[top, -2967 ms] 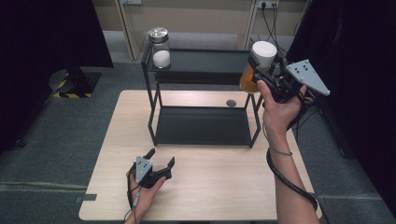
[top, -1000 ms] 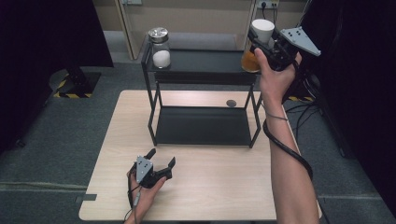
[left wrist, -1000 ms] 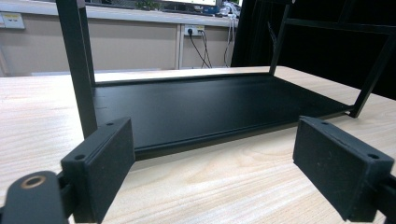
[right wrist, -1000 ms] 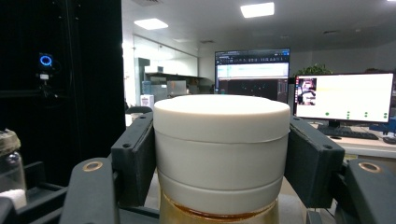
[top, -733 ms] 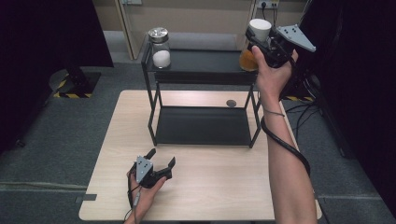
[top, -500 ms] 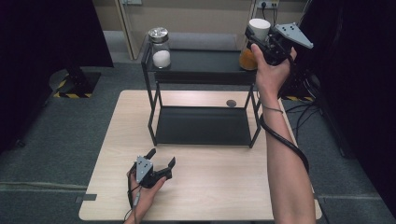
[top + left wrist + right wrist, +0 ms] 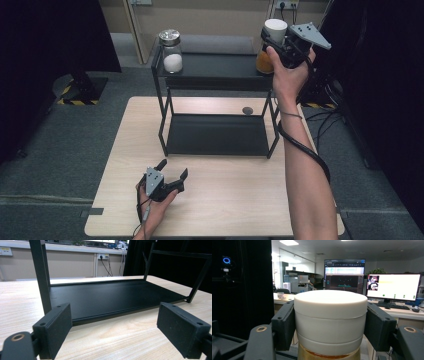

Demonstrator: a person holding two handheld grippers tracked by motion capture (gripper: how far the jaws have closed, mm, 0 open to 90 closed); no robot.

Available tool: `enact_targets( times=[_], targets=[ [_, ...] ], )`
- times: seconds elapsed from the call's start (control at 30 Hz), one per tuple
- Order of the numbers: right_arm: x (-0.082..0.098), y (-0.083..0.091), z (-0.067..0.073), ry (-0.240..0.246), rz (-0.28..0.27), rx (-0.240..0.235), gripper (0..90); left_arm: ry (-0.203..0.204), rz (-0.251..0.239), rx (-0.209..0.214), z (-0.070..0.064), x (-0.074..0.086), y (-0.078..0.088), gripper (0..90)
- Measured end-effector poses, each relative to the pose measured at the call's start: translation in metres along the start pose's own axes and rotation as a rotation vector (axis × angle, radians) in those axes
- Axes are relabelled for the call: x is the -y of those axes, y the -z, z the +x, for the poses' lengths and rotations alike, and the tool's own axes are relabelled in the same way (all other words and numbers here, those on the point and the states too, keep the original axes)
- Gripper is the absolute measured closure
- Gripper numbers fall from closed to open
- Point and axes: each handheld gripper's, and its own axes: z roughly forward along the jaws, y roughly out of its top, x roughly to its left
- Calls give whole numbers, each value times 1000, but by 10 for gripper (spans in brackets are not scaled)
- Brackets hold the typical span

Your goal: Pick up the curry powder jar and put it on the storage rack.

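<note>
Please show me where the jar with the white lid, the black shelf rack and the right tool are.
jar with the white lid point(image 7: 330, 315), right gripper view, on the lid's side.
black shelf rack point(image 7: 215, 135), high view, on its lower tray.
right tool point(image 7: 272, 42), high view, between its fingertips.

Two jars: one with a white lid point(image 7: 275, 30) at the shelf's right end, one with a metal lid point(image 7: 170, 49) at its left end. One black two-tier shelf point(image 7: 215, 135), one small dark disc point(image 7: 247, 110) near the counter's far edge. Two grippers: right point(image 7: 272, 42), left point(image 7: 172, 170).
</note>
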Motion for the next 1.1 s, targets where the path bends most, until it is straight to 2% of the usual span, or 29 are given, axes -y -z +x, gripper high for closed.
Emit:
enact_targets(
  times=[0.43, 0.53, 0.6, 0.67, 0.77, 0.87, 1.03, 1.1],
  targets=[
    [6, -2, 3, 11, -7, -4, 327, 0, 0, 1, 0, 0, 0, 123],
    [4, -3, 2, 9, 1, -12, 278, -1, -2, 1, 0, 0, 0, 123],
    [3, -3, 3, 8, 11, -14, 205, 2, 0, 3, 0, 0, 0, 123],
    [3, -1, 3, -17, 4, -13, 126, 0, -1, 4, 0, 0, 0, 123],
    [1, 2, 6, -10, 7, -3, 39, 4, -4, 3, 0, 1, 0, 123],
    [0, 8, 6, -7, 14, -10, 12, 0, -3, 3, -1, 1, 0, 123],
    [0, 22, 0, -13, 16, -60, 4, 4, -5, 3, 0, 1, 0, 122],
    [2, 28, -1, -10, 12, -66, 4, 4, -5, 2, 0, 1, 0, 122]
  ],
)
